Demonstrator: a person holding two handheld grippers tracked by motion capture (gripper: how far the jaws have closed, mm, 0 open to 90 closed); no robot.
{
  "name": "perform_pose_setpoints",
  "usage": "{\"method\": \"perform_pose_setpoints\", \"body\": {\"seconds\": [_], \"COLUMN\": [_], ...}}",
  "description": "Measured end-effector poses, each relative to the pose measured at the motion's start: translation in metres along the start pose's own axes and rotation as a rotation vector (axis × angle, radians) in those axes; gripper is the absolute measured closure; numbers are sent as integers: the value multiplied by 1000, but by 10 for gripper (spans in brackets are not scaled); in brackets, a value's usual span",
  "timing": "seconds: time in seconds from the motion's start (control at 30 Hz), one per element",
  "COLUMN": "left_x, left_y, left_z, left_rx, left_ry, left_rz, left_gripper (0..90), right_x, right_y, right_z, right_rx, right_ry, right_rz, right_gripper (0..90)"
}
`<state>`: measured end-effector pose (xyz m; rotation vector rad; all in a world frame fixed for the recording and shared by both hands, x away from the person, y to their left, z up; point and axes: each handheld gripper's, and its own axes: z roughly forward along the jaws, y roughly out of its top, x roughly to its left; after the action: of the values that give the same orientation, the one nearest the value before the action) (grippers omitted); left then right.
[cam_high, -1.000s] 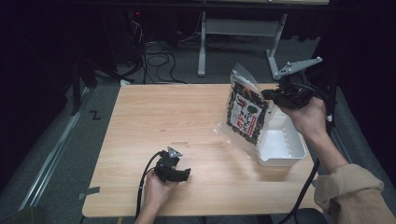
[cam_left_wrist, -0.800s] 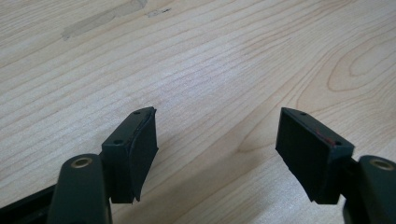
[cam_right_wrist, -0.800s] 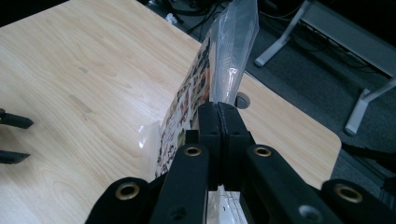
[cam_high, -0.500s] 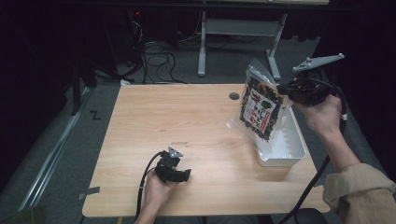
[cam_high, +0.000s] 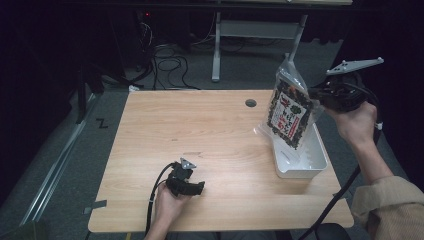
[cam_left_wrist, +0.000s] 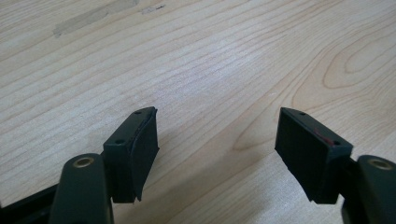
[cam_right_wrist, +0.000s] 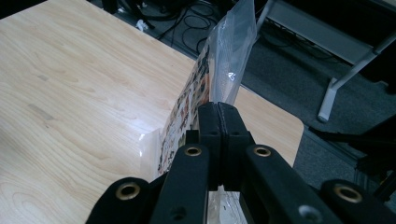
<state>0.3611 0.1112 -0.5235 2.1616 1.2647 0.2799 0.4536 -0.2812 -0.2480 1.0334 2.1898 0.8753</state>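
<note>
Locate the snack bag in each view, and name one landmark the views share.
High view: snack bag at right, hanging from the right gripper over the white bin.
Left gripper view: not in it.
Right gripper view: bag centre, edge-on, clamped.
Shared landmark: wooden table.

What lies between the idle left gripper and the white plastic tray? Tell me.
Bare light wooden tabletop, as the high view shows. The left gripper rests open near the table's front edge; the white plastic tray sits at the right, below the clear snack bag.
</note>
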Motion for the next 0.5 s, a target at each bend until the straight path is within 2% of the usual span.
{"method": "perform_pose_setpoints", "body": {"seconds": [0.5], "left_x": [-1], "left_y": [0], "left_z": [-1], "left_rx": [-5], "left_ry": [-6], "left_rz": [-5], "left_gripper": [307], "right_x": [-18], "right_y": [-12], "right_z": [-10], "right_rx": [-10], "right_ry": [-52], "right_rz": [39], "right_gripper": [900]}}
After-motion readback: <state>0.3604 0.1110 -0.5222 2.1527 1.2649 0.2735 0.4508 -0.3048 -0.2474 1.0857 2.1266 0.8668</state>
